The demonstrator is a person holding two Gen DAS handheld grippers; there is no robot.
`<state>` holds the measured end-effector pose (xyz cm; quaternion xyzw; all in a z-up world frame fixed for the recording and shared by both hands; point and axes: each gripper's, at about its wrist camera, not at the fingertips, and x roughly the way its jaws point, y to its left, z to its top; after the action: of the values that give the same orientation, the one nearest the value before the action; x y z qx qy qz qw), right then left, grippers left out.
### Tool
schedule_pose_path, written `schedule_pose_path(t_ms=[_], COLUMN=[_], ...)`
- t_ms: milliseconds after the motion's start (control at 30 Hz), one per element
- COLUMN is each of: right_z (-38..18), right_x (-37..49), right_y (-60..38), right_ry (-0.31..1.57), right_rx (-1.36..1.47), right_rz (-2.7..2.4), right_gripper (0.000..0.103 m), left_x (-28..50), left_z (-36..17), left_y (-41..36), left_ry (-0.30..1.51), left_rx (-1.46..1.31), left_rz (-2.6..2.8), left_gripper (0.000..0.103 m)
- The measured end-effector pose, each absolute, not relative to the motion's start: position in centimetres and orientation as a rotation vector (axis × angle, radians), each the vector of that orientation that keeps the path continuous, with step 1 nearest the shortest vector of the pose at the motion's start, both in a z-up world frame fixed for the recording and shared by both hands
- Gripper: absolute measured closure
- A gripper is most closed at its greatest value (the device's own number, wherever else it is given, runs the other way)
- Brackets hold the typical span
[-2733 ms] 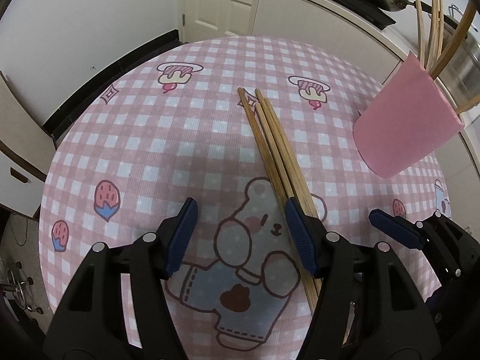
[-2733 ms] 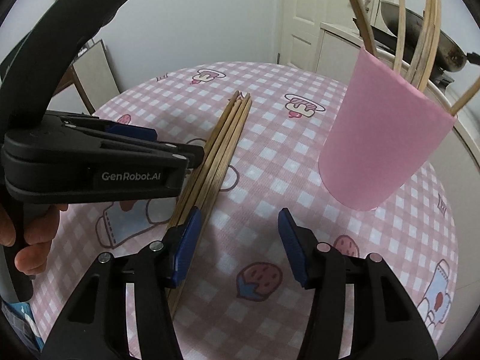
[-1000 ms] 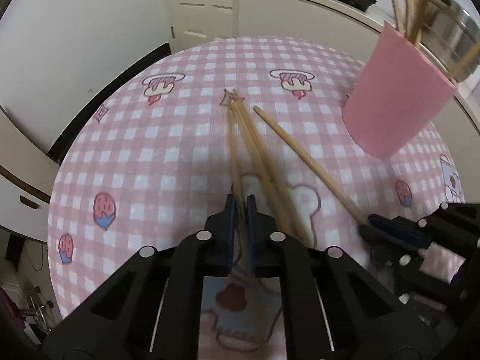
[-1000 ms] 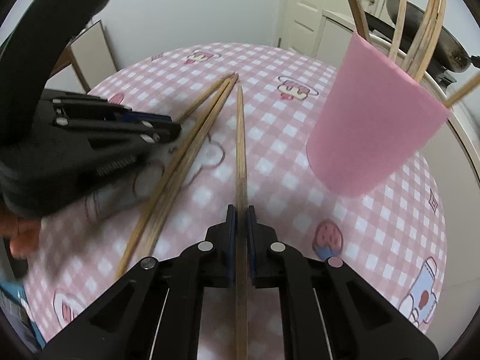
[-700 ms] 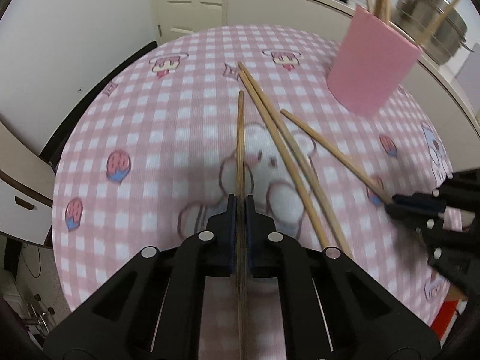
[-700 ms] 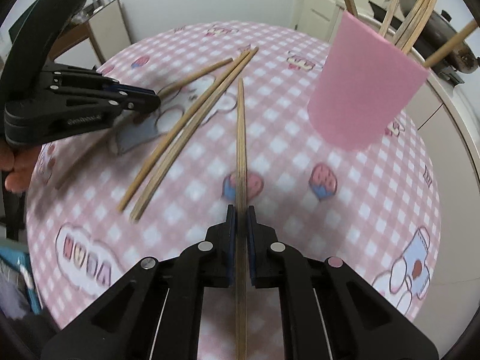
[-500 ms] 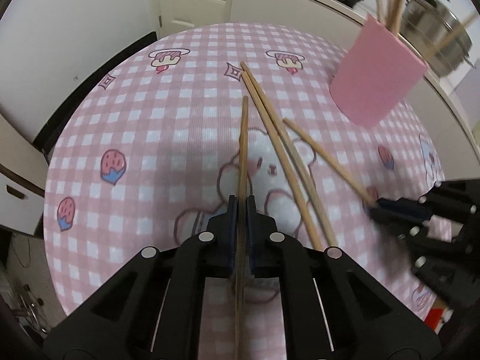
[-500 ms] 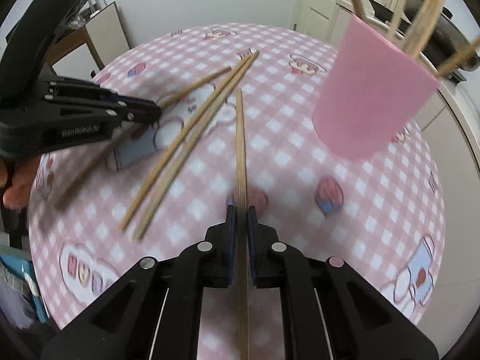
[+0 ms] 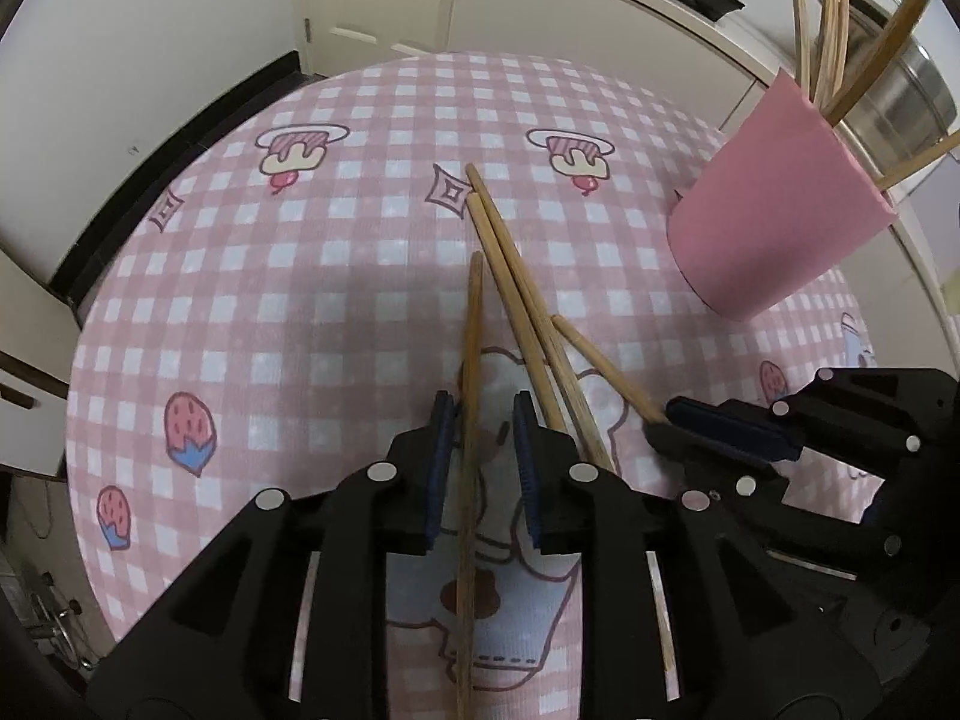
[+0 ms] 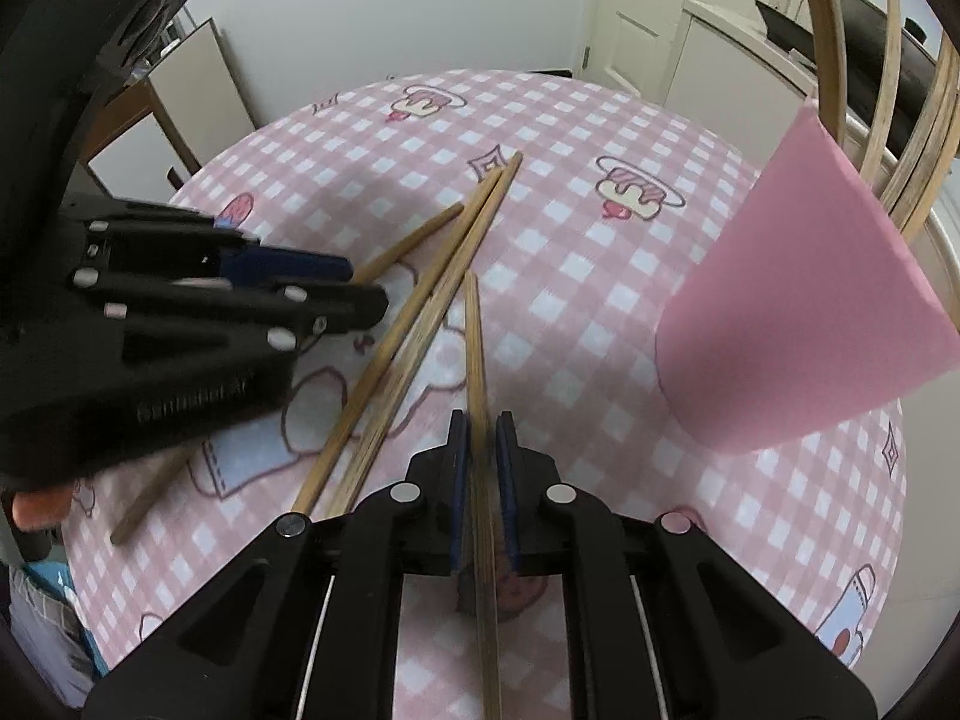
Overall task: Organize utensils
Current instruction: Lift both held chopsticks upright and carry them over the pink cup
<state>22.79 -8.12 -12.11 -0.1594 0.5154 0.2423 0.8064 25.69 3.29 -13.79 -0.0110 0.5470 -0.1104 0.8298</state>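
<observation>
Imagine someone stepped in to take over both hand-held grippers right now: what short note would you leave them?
Left gripper: jaws opening, one chopstick between them, the pads no longer pressing on it.
Right gripper: shut on another chopstick.
Two more chopsticks lie side by side on the checked tablecloth.
The pink cup stands upright on the right and already holds several sticks.
Left to do: get all four chopsticks into the cup.

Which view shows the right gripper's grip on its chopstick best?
Right wrist view: the right gripper sits centred, jaws shut on the chopstick running between them. The left wrist view shows that gripper only side-on at the right edge, chopstick poking out.
</observation>
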Motion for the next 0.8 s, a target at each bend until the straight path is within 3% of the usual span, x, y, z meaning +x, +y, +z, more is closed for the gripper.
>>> schedule_pose_path(t_ms=[100,267,800], right_z=[-11.7,-9.1,4.6], right_x=[21.9,20.0,13.4], right_y=[-8.3,-9.9,-14.5], right_ry=[1.039,0.959,0.569], right_rx=[-0.338,-0.263,-0.149], right_rz=[0.507,0.549,0.567], right_gripper=[0.098,0.098,0.098], left_x=[25.4,23.7,14.5], left_z=[-14.0,-12.1,3.0], left_y=[2.2,2.7,0.2], left_ry=[1.125,1.057,0.603], left_rx=[0.065,-0.008,-0.059], left_rz=[-0.218,-0.29,-0.505], left_gripper=[0.097,0.097,0.097])
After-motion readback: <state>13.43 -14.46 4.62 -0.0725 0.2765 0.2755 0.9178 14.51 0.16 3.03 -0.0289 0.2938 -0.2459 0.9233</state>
